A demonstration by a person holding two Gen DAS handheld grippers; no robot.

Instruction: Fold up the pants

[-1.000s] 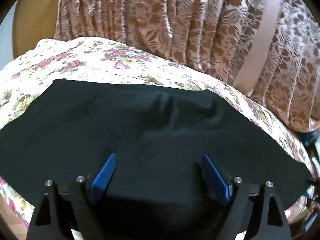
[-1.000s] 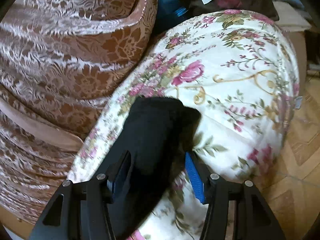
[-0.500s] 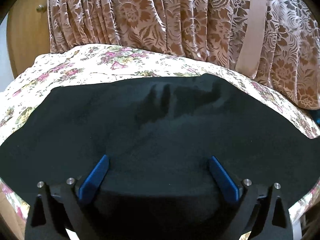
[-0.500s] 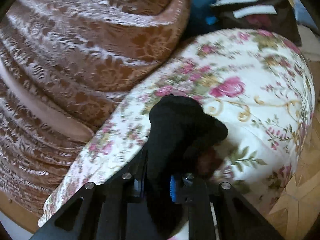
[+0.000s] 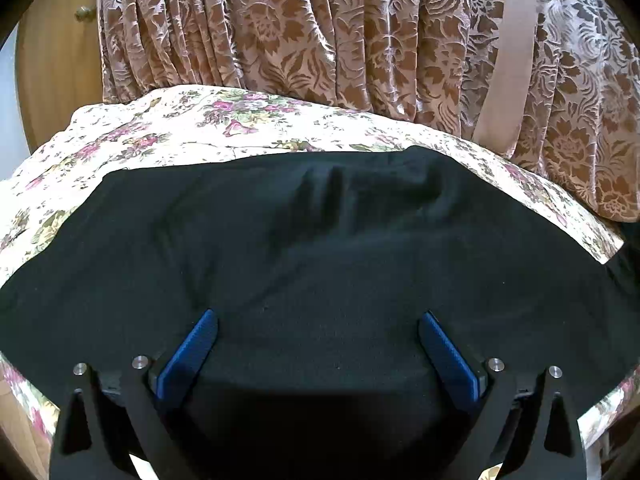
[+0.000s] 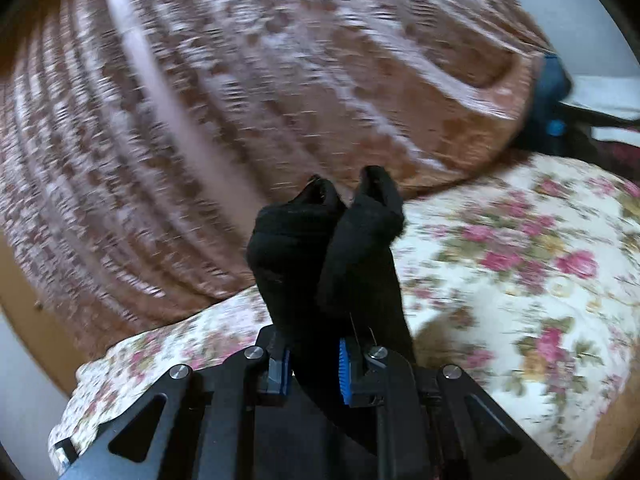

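Note:
Black pants (image 5: 320,240) lie spread flat across a floral bed cover (image 5: 180,128), with a few wrinkles near their far edge. My left gripper (image 5: 318,332) is open, its blue pads (image 5: 192,352) wide apart, low over the near part of the pants. In the right wrist view my right gripper (image 6: 314,354) is shut on a bunched end of the pants (image 6: 328,248) and holds it lifted above the floral cover (image 6: 520,280). The fabric sticks up past the fingertips in two folded lumps.
A brown floral curtain (image 5: 360,40) hangs close behind the bed and fills the upper left of the right wrist view (image 6: 240,100). A wooden door (image 5: 52,72) stands at far left. Dark blue and black items (image 6: 556,104) sit beyond the bed's end.
My right gripper closed on the end of the pants and lifted it off the cover while swinging left. My left gripper stayed open and shifted slightly over the pants.

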